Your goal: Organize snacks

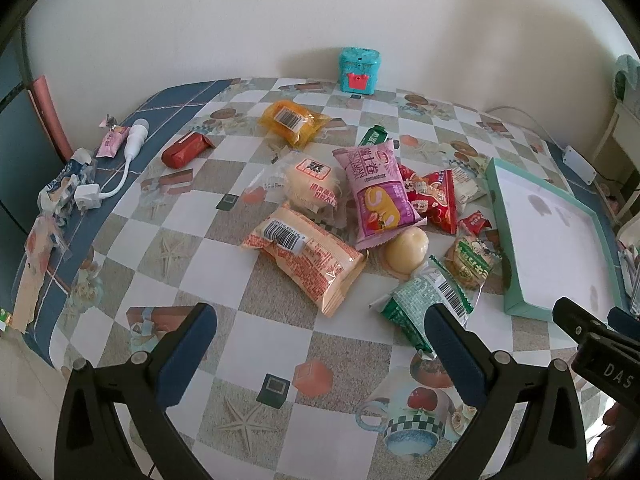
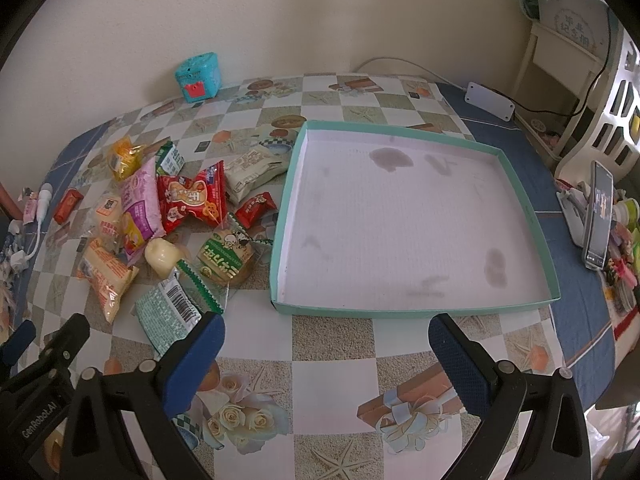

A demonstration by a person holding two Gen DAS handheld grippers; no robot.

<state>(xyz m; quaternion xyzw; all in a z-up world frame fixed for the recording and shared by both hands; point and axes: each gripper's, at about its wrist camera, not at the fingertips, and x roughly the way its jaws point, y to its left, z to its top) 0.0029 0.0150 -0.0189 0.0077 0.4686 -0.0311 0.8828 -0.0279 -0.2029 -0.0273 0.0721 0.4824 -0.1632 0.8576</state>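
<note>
Both tongs gape, holding nothing. Right wrist view alone: phone (image 2: 599, 216) at right edge. Left wrist view alone: white charger (image 1: 89, 195), left edge of desk (image 1: 248, 336).

The snack packets (image 1: 362, 204) are glossy plastic film, crinkled and catching the light — some clear, some printed. The shallow box lid (image 2: 408, 312) looks like matt cardboard, its white inside stained. A smooth, printed vinyl cloth (image 2: 332, 344) covers the tabletop. Blue gripper pads (image 2: 460, 364) are finely textured — on matt black plastic.
</note>
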